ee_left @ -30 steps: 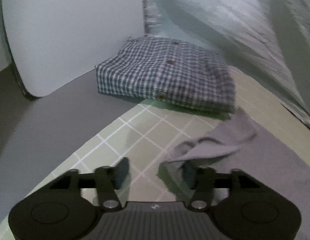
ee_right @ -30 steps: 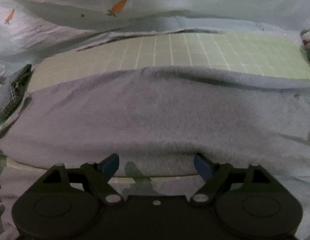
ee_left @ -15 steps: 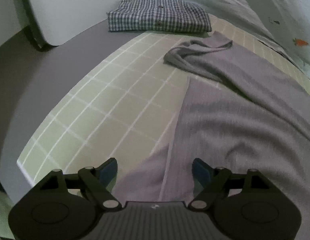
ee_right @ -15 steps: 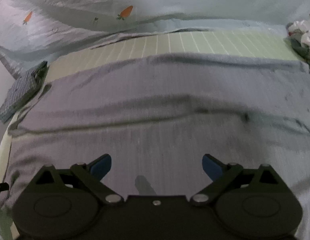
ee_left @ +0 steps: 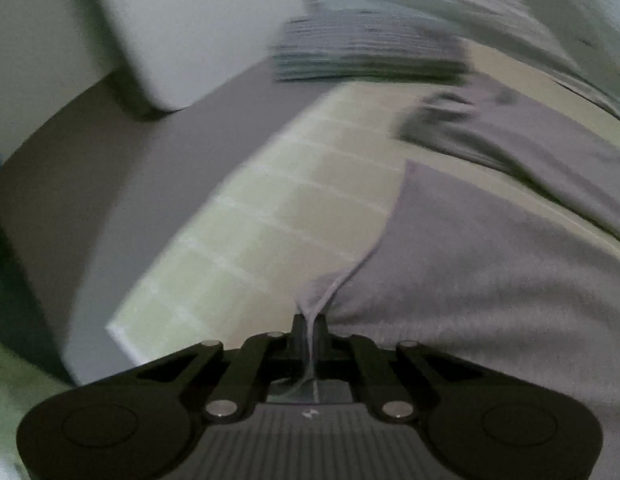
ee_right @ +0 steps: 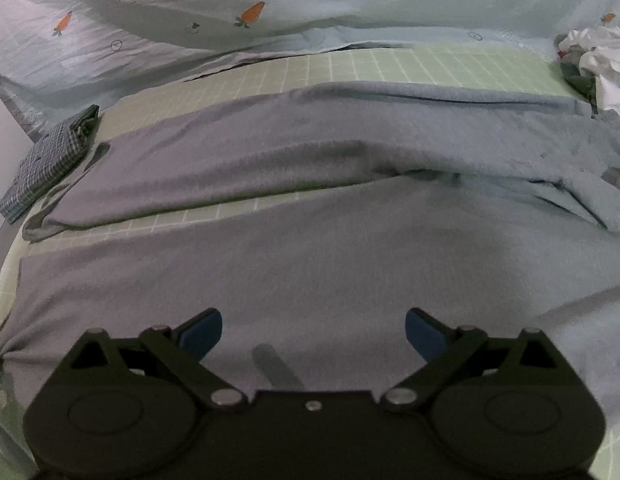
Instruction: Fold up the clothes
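Left wrist: one pinched grey garment (ee_left: pixel 490 248).

Both fisheye views are dim and grainy, lit softly and evenly without glare, and each bends strongly toward black corners. The left wrist view is smeared by motion blur, worst at the top, where the checked shirt (ee_left: pixel 370 48) dissolves into streaks. The right wrist view is sharper, with a faint shadow on the grey garment (ee_right: pixel 310 248) just ahead of the right gripper (ee_right: pixel 313 330).
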A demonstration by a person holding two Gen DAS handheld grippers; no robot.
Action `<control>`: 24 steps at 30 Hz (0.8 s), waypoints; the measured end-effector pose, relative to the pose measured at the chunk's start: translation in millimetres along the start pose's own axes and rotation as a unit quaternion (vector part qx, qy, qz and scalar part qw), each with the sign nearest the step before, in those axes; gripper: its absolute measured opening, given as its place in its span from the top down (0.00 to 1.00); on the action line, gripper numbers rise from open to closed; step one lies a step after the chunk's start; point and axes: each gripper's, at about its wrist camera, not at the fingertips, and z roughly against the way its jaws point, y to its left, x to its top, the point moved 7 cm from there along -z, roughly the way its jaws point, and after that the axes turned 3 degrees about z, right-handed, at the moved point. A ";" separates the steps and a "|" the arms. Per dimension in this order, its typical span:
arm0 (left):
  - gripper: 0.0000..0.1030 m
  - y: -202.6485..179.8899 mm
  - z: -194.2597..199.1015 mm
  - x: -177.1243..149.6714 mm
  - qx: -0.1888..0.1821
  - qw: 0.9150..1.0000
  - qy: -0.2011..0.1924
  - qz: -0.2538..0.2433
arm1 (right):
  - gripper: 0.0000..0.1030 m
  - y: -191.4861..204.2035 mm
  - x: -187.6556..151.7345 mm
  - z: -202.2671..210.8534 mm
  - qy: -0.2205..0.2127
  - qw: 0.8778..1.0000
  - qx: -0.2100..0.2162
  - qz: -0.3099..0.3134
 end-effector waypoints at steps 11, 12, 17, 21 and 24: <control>0.44 50.8 -4.1 15.0 0.025 0.995 0.012 0.096 | 0.04 -7.8 3.0 -0.3 -0.001 1.000 0.004 -0.001; 0.29 47.5 0.1 14.1 0.024 0.995 0.006 0.098 | 0.03 -10.8 4.8 1.1 -0.004 1.000 0.001 -0.002; 0.16 18.5 31.0 10.8 0.016 0.996 -0.028 0.083 | 0.02 -45.0 12.7 12.3 -0.027 0.999 -0.032 -0.002; 0.08 -29.5 55.4 6.5 -0.012 0.998 -0.054 0.016 | 0.02 -94.3 10.7 26.7 -0.042 0.995 -0.085 -0.011; 0.08 -78.3 70.3 -4.7 -0.045 0.997 -0.052 -0.038 | 0.01 -134.9 0.4 41.1 -0.051 0.991 -0.121 -0.022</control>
